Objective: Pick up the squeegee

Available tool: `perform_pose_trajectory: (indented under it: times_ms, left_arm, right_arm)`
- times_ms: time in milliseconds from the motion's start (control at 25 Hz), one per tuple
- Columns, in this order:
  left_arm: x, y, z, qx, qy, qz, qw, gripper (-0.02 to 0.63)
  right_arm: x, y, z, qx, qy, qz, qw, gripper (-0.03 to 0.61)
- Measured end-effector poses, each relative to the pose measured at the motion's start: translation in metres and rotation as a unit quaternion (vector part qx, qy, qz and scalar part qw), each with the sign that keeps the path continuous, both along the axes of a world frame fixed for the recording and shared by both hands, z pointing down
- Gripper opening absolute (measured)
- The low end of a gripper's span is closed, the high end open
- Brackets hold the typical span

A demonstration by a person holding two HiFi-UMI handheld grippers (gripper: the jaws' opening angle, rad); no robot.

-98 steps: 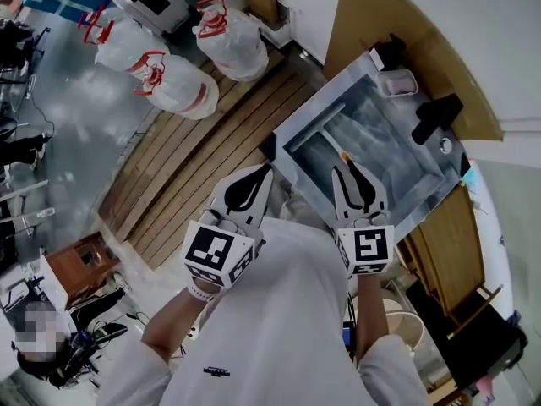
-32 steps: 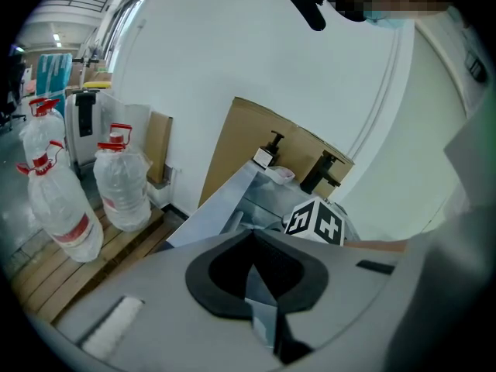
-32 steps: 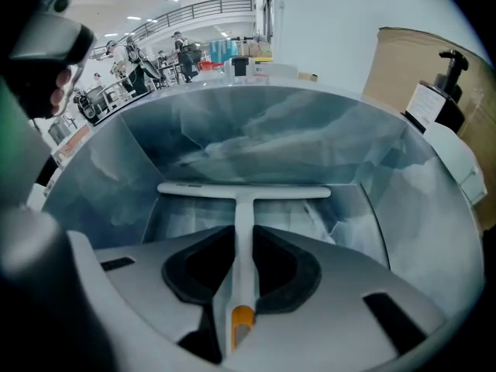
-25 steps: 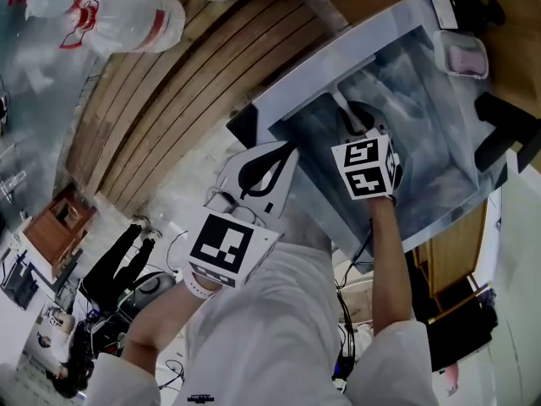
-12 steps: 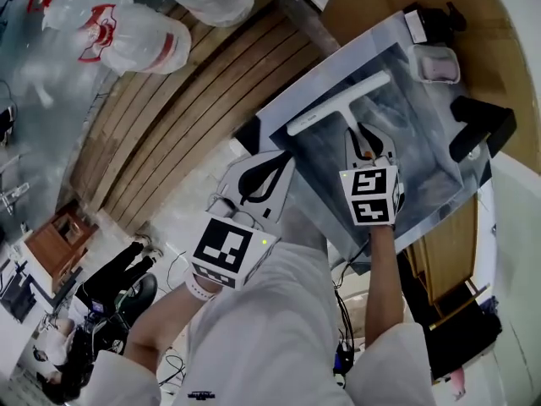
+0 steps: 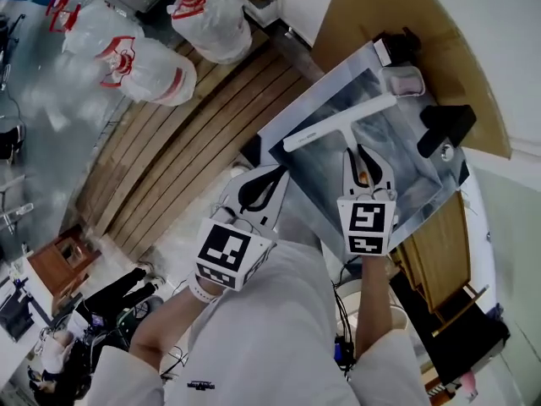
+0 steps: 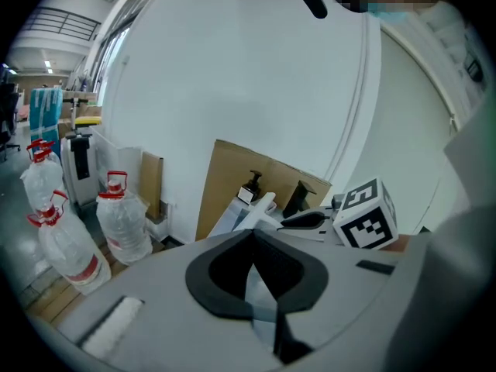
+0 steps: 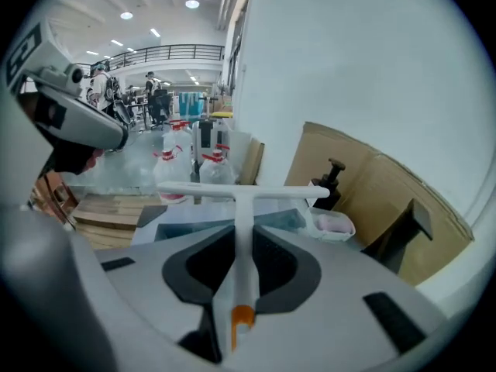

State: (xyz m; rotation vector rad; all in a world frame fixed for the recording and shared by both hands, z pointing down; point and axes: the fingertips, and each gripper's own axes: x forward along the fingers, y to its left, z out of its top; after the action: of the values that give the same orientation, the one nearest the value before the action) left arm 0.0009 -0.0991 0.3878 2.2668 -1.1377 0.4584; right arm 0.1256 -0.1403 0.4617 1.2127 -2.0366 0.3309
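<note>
A white T-shaped squeegee (image 6: pixel 340 123) with an orange end on its handle hangs above the steel sink (image 6: pixel 319 96). My right gripper (image 6: pixel 359 161) is shut on its handle. In the right gripper view the squeegee (image 8: pixel 242 208) runs straight out between the jaws, its blade crosswise ahead. My left gripper (image 6: pixel 264 188) hovers left of the sink's near corner, its jaws closed together with nothing in them. In the left gripper view that gripper (image 7: pixel 252 279) points toward the sink area.
A pink soap dish (image 6: pixel 404 80), a black faucet (image 6: pixel 445 129) and a pump bottle (image 8: pixel 332 180) stand at the sink's back. Water jugs (image 6: pixel 150 70) sit on the floor beside wooden slats (image 6: pixel 169 155). A brown board (image 6: pixel 397 15) leans on the wall.
My right gripper went down into the sink, closed on the squeegee's handle, and has lifted it up above the basin. The left gripper stayed beside the sink.
</note>
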Motion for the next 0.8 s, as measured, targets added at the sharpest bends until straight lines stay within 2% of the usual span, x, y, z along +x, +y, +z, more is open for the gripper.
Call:
perform_pose_trajectory:
  times_ms: [400, 800]
  left_arm:
    - [-0.012, 0.002, -0.067, 0.059, 0.018, -0.016, 0.9980, 0.005]
    - [-0.012, 0.003, -0.107, 0.109, 0.027, -0.029, 0.9932, 0.005]
  right_arm:
    - [-0.001, 0.012, -0.113, 0.100, -0.053, 0.044, 0.993, 0.063]
    - [0.015, 0.030, -0.176, 0.181, -0.102, 0.097, 0.973, 0.063]
